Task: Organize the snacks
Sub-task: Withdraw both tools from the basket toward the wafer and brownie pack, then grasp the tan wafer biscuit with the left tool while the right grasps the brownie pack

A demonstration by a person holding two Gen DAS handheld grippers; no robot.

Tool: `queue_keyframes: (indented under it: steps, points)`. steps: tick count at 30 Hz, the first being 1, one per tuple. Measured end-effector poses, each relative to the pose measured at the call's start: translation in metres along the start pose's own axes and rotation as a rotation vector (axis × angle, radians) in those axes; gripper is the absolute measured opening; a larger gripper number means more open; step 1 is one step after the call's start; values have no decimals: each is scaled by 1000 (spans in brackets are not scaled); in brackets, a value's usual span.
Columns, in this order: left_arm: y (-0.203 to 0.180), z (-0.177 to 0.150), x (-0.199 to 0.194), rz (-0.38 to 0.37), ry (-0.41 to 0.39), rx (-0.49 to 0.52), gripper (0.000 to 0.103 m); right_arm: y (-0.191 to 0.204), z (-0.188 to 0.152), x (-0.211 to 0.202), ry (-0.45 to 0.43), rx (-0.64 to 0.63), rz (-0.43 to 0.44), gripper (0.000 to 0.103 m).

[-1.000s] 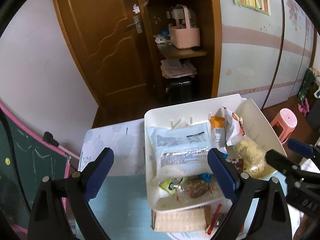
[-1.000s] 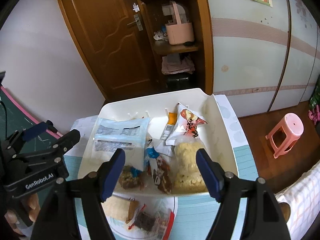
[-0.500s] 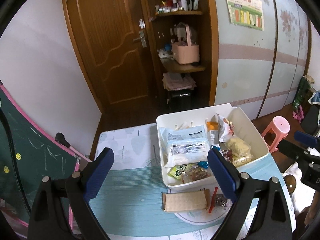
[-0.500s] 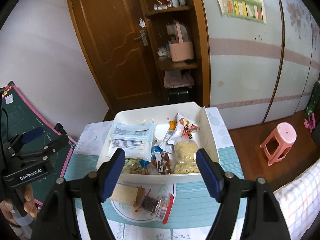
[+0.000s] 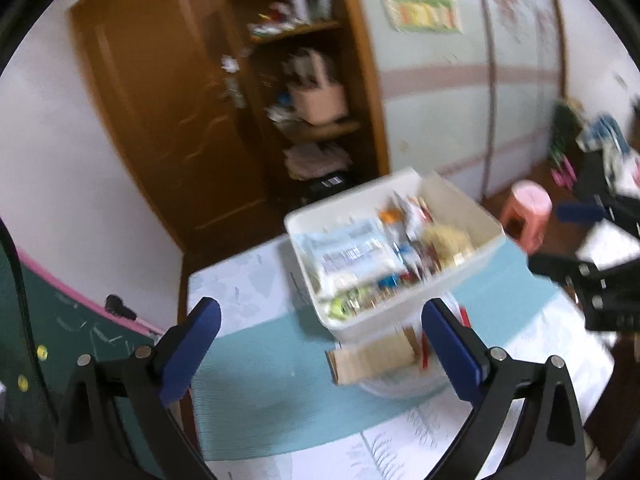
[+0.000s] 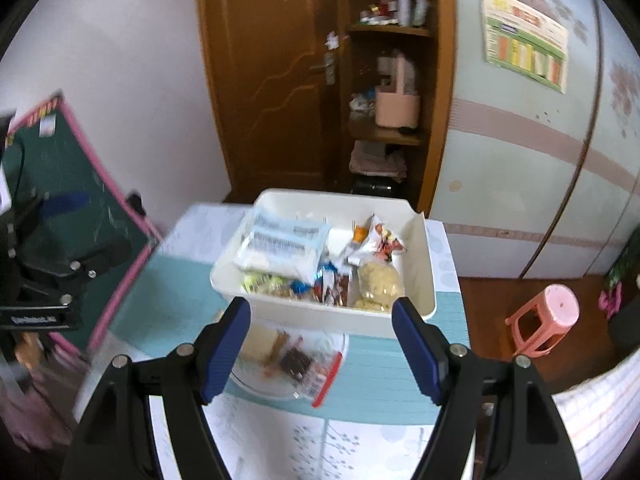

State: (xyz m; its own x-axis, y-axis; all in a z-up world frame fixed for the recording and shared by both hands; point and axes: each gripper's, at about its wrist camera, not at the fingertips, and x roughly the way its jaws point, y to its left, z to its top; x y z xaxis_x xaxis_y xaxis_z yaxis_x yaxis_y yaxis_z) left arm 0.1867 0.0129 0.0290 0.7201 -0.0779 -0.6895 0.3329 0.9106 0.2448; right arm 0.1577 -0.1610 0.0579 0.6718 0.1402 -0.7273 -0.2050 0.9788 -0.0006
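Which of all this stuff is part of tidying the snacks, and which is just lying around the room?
Part of the job:
- white bin of snack packets
- plate with snacks not yet binned
- left gripper, jaws opening, nothing between them
- right gripper, open, empty

Just lying about:
- pink stool
- chalkboard
- pink basket on the shelf
- wall poster

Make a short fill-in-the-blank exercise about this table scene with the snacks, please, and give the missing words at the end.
1. The white bin holding most of the snacks stands on the ______.
2. The stool on the floor is ______ in colour.
3. Some snacks still lie on the round plate, which is on the near side of the ______.
4. Between the right tongs there is ______ held.

Missing words: table; pink; bin; nothing
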Motion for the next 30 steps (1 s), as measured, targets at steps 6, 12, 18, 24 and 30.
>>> queue_keyframes:
  steps: [6,12,18,24,30]
  points:
    - [-22,-36,46,-100,103,163,100,7,-23,37,75,-108,57,74]
    - [-36,-74,103,-199,179,344,100,19,-47,85,133,-265,151,74]
    - [-39,-94,154,-279,248,411,96,26,-72,141,221,-406,190,74]
    - [-50,-95,177,-339,243,475,95,30,-82,181,280,-466,245,74]
    - [-58,-93,198,-356,256,524,91,35,-88,203,312,-491,313,67]
